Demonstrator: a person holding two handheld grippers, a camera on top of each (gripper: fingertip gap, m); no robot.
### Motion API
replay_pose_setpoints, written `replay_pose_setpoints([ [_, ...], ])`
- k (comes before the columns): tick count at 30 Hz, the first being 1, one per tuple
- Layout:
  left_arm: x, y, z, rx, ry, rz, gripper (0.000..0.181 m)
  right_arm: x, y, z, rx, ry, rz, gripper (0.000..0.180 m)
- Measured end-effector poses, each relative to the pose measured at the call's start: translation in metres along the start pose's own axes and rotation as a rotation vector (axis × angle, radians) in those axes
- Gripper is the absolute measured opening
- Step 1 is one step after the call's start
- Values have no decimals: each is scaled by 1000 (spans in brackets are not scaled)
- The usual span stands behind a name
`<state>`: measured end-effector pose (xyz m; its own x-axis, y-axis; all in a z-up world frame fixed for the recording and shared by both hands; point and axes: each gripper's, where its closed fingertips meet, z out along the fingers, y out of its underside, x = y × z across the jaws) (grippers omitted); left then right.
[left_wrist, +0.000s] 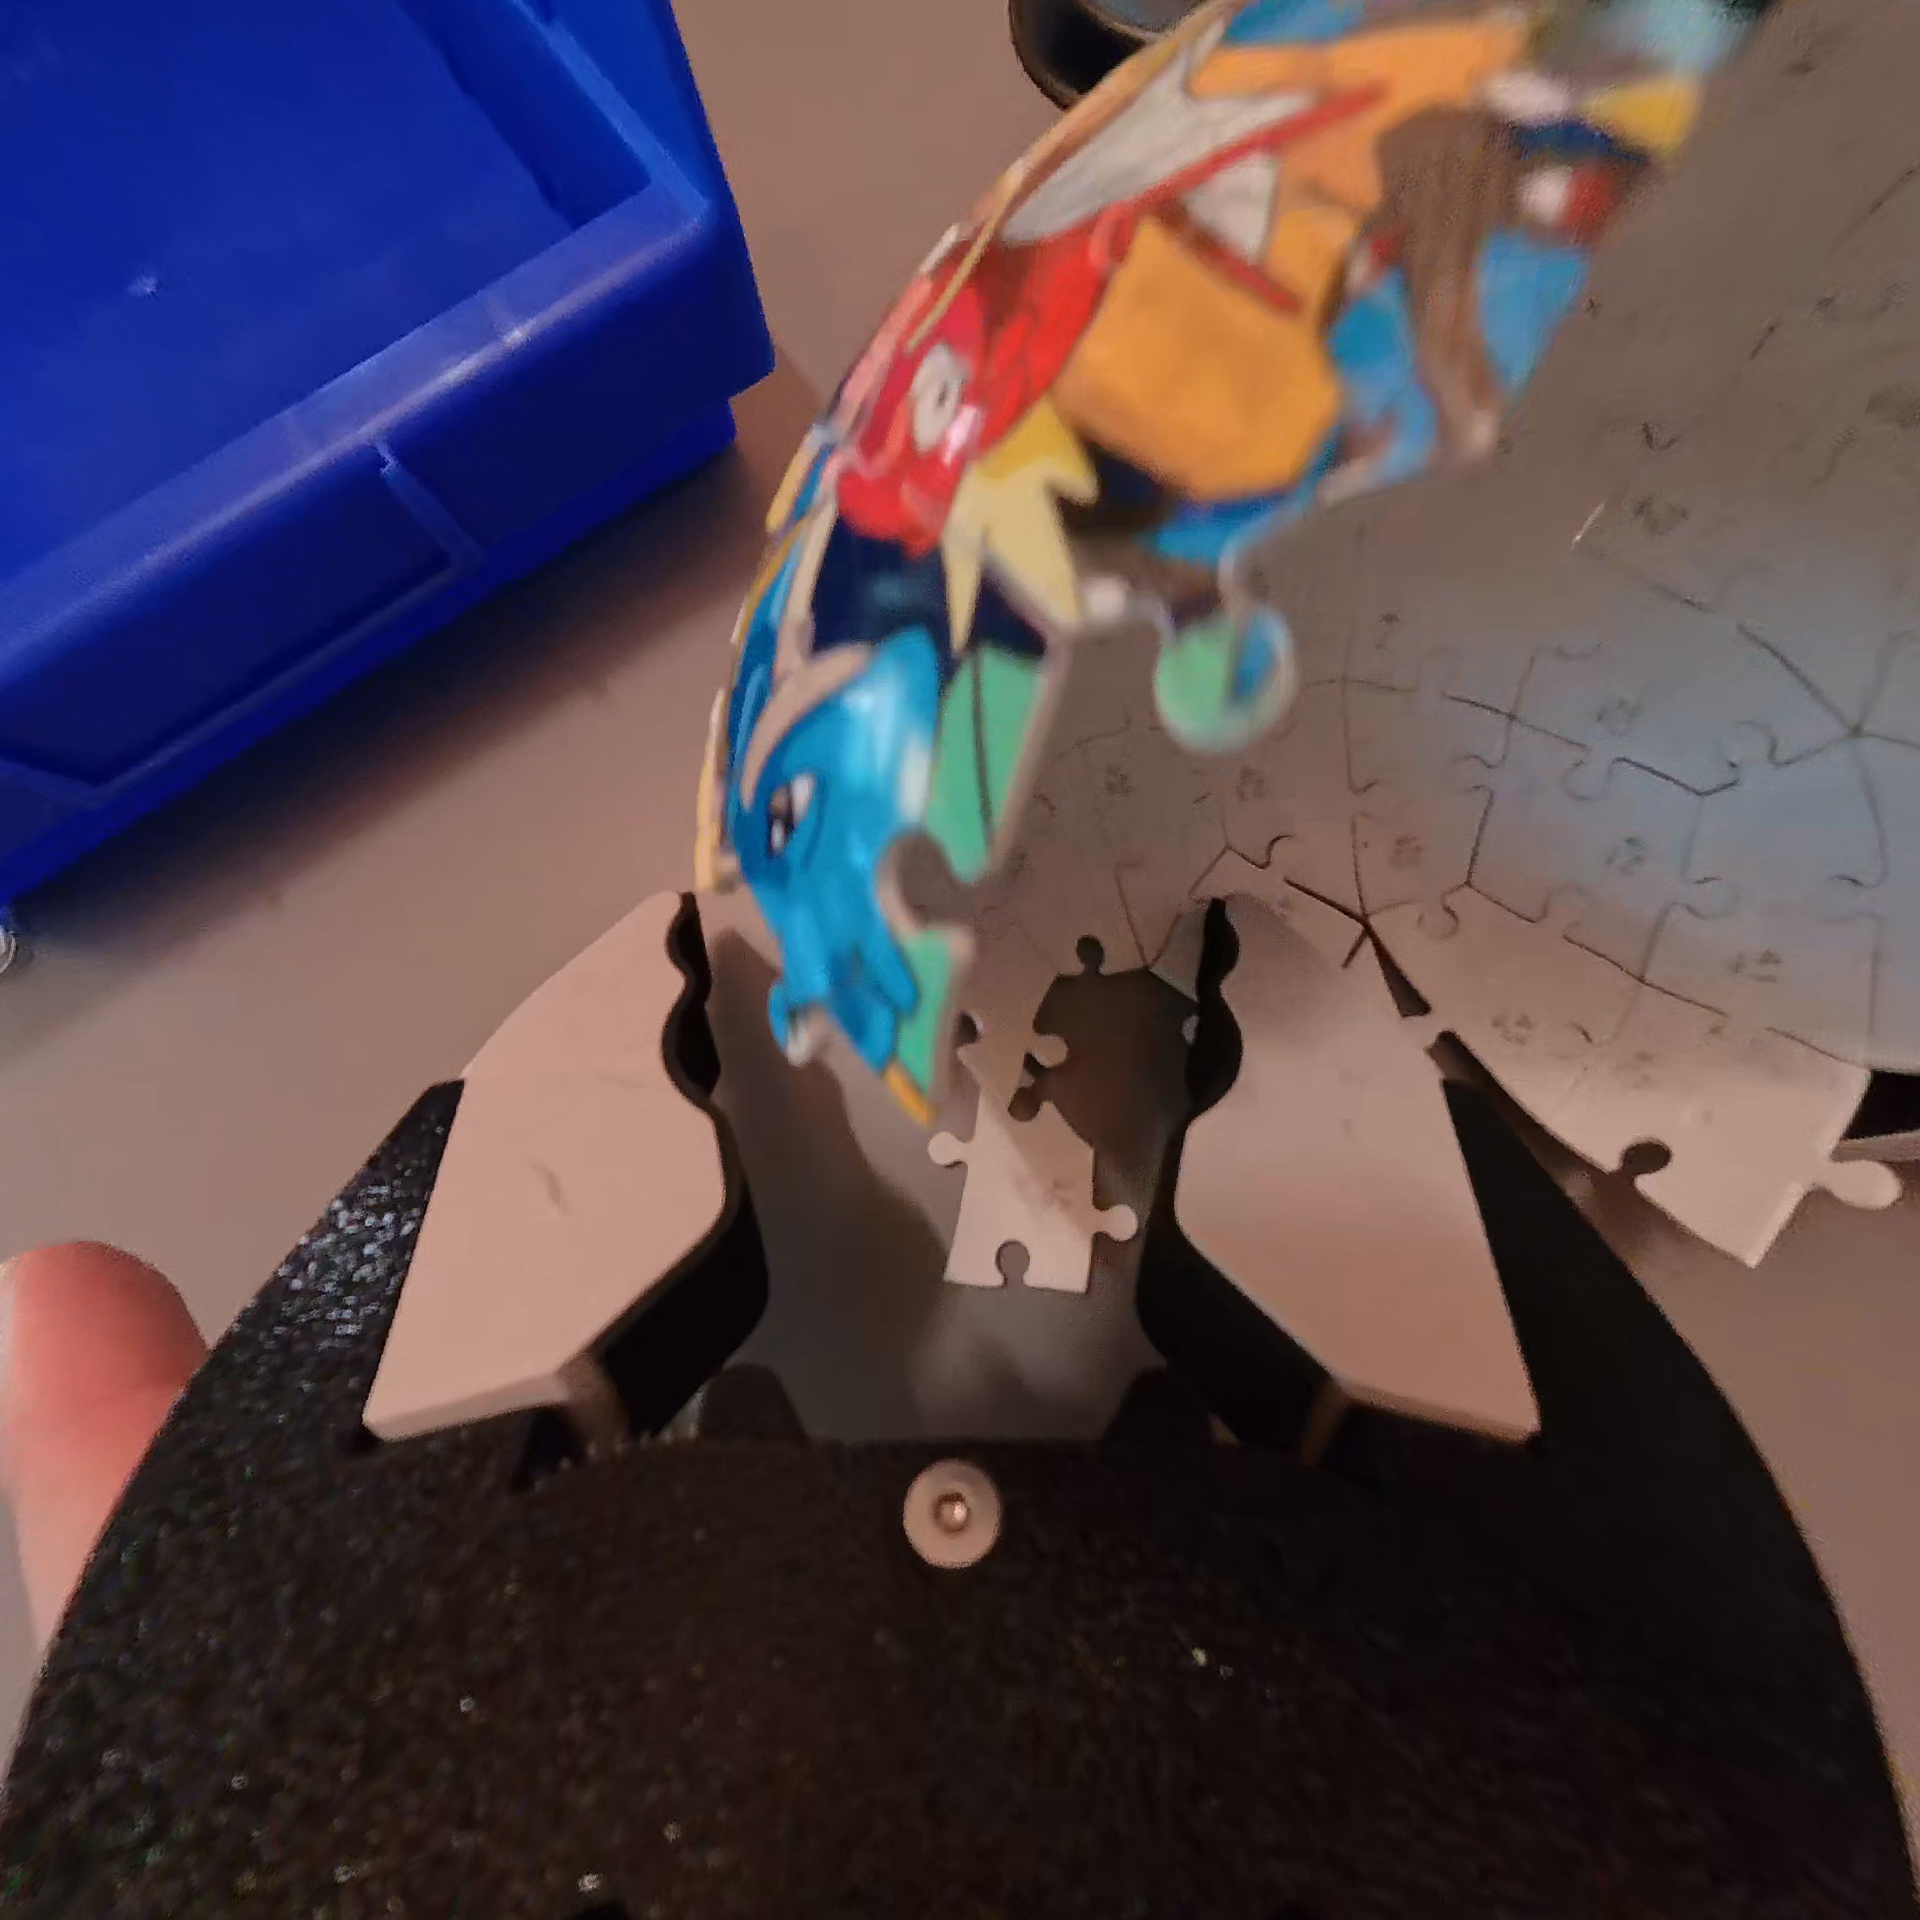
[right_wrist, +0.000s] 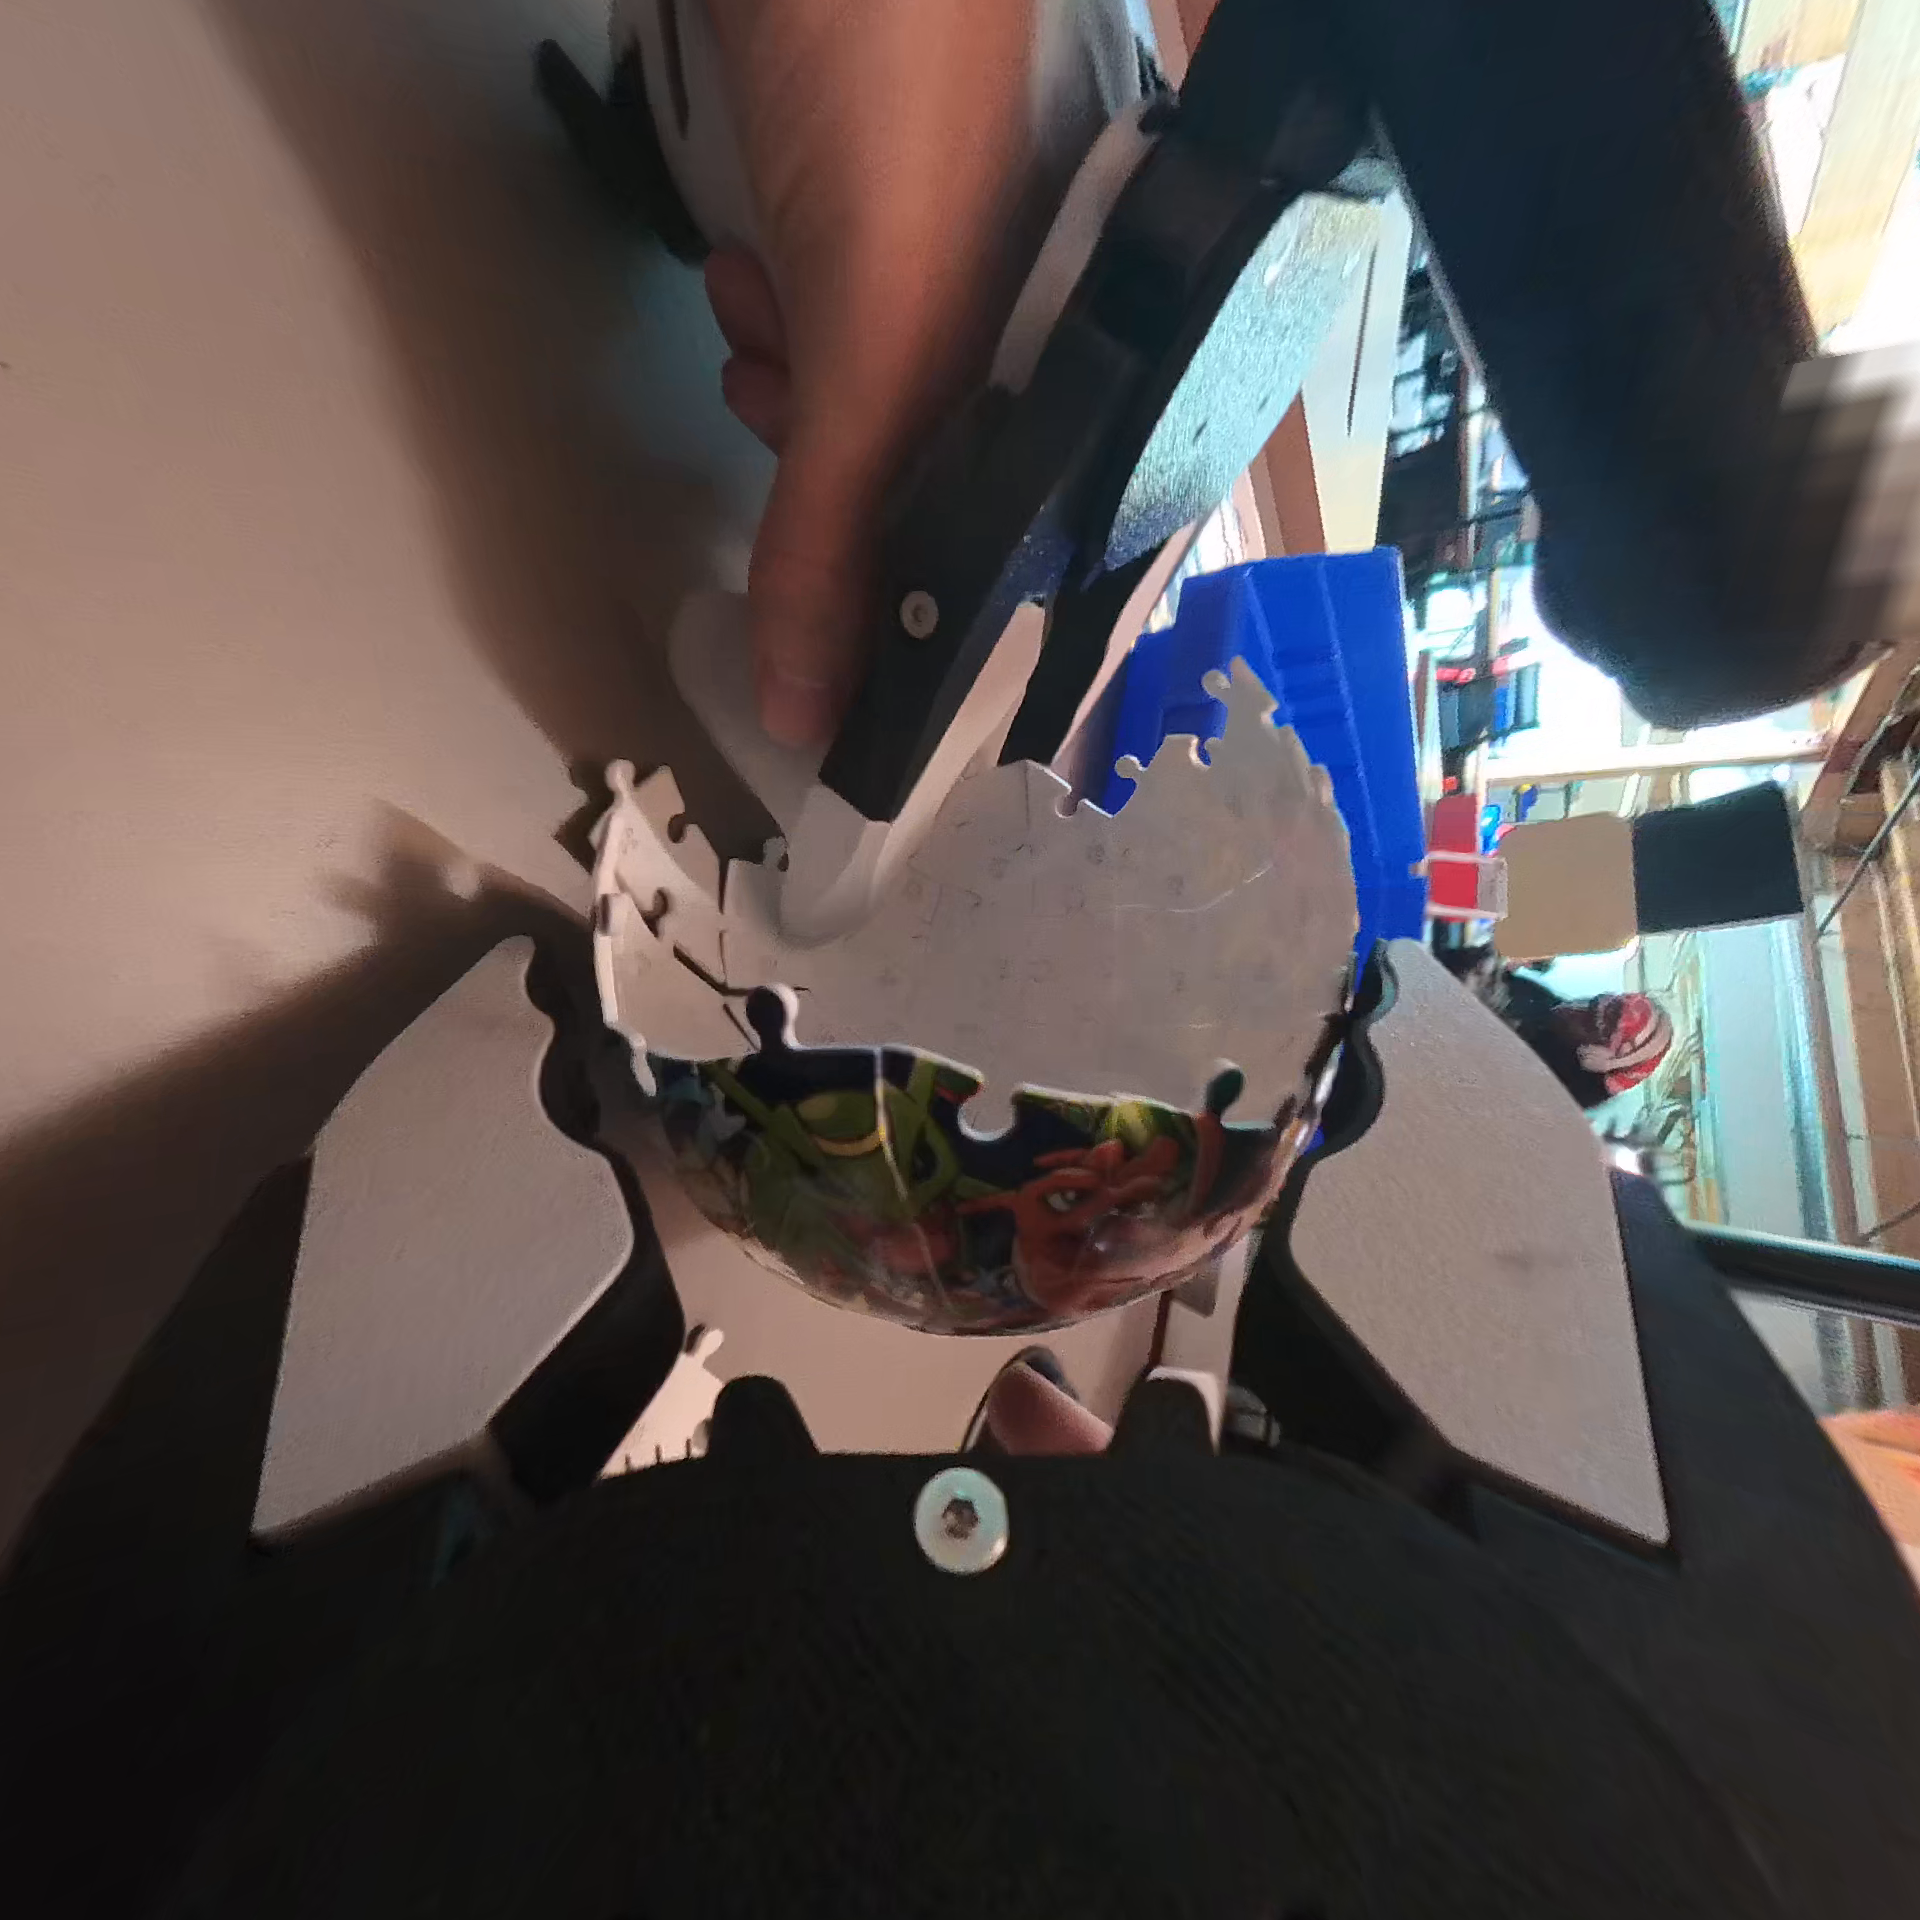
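Observation:
A partly built puzzle ball shell (left_wrist: 1558, 779), with colourful cartoon print outside and grey-white inside, is held up over the table. My right gripper (right_wrist: 961, 997) is shut on the shell (right_wrist: 1039, 935), one finger on each side of the bowl. My left gripper (left_wrist: 951, 935) is open, with the shell's broken rim and a few loosely hanging grey pieces (left_wrist: 1029, 1195) between its jaws. In the right wrist view the left gripper (right_wrist: 862, 831) reaches into the shell from above, with a hand (right_wrist: 821, 416) around it.
A blue plastic bin (left_wrist: 312, 416) stands on the beige table (left_wrist: 312, 1039) to the left of the shell, and it also shows behind the shell in the right wrist view (right_wrist: 1299, 675). A black round object (left_wrist: 1060, 52) sits at the far edge. Shelves and clutter (right_wrist: 1662, 883) lie beyond.

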<state>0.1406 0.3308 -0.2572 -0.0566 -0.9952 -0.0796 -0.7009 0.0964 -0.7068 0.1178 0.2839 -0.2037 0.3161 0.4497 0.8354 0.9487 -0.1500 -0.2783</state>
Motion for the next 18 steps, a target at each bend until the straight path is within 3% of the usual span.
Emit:
replay_pose_setpoints([
  [18, -1, 10, -25, 23, -11, -37, 93, -4, -8, 1, -11, -14, -32, 137],
])
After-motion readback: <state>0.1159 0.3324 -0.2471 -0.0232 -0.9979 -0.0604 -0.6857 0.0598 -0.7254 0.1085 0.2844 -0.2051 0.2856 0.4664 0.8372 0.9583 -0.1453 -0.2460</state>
